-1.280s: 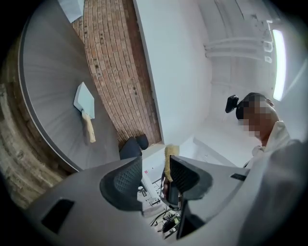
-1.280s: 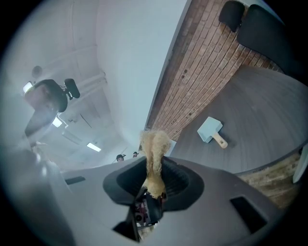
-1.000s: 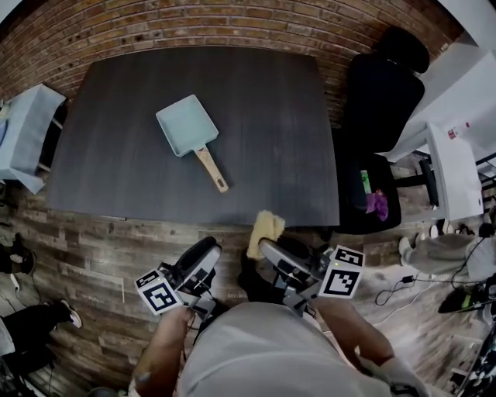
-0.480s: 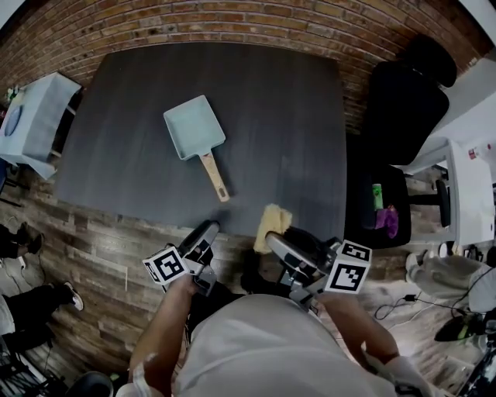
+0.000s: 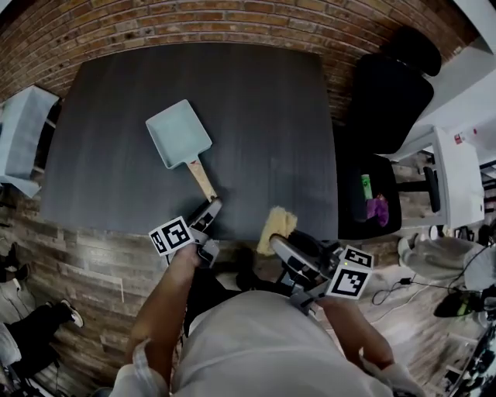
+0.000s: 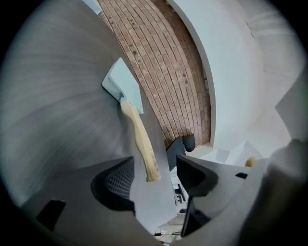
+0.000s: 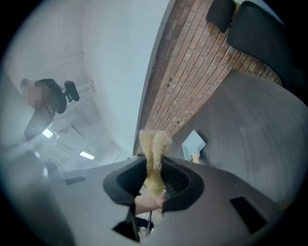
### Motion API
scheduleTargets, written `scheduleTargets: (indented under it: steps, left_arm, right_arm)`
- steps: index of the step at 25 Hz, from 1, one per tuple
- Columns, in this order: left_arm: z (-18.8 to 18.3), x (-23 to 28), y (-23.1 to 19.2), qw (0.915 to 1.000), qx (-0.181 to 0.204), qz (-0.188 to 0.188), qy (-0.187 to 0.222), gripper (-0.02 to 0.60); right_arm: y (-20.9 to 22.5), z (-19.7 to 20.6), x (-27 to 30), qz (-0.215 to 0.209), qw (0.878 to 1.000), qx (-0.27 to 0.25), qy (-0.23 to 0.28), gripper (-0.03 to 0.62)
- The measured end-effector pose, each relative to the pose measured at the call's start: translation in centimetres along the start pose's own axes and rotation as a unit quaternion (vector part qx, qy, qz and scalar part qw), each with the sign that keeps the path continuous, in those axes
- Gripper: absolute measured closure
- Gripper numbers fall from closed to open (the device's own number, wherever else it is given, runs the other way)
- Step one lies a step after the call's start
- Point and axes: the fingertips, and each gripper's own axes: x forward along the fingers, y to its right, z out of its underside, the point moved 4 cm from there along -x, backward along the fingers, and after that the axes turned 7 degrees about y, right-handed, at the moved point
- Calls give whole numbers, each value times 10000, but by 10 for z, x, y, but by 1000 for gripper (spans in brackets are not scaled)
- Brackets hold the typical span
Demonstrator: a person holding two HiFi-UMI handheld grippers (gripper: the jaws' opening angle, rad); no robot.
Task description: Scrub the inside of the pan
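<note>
The right gripper [image 5: 273, 245] [image 7: 155, 180] is nearest the person, at the table's [image 5: 263, 116] near edge. Its jaws are clamped on a fluffy yellow sponge [image 5: 277, 227] [image 7: 155, 153], which sticks out past the fingertips.

To its left, the left gripper [image 5: 208, 211] [image 6: 154, 175] lies low over the table, and its jaws have just been opening. They stand wide apart with the free end of the pan's wooden handle [image 5: 201, 180] [image 6: 140, 141] between them. The pads do not press on it, so this gripper grasps nothing.

The handle is pale and slightly curved, and it runs away from the gripper to the pan [image 5: 178, 133] [image 6: 124, 85] [image 7: 194, 143]. The pan is small, square and light teal, with low walls. It sits flat on the dark grey tabletop, left of centre, with its plain pale inside facing up. The way between the sponge and the pan is bare tabletop.

Beyond the table's right side stands a black office chair [image 5: 391, 93]. A green thing [image 5: 364, 184] and a purple thing [image 5: 377, 208] lie on its seat. A white desk [image 5: 457, 174] stands further right, and a white stand [image 5: 19, 136] sits off the table's left edge. A brick wall [image 5: 194, 23] runs behind the table's far edge.
</note>
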Motion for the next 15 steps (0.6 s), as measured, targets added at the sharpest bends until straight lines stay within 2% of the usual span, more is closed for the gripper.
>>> scheduleTargets:
  steps: [4, 6, 7, 11, 15]
  left_arm:
    - [-9, 22, -11, 9997, -141, -23, -205, 329]
    - [-11, 27, -15, 9992, -197, -5, -335, 411]
    - [-12, 28, -16, 9989, -255, 41, -402, 428]
    - [-11, 28, -18, 9957, -565, 232, -691, 443]
    - [-8, 18, -20, 9919, -827, 221, -942, 460]
  right_arm:
    - [0, 0, 1, 302, 9993, -25, 223, 501]
    - [-1, 2, 4, 401, 9987, -42, 312, 502]
    - [-2, 2, 6, 445, 9983, -54, 364, 502]
    - [-4, 3, 14, 611, 9966, -101, 540, 502]
    - [-6, 10, 24, 739, 9953, -182, 601, 502]
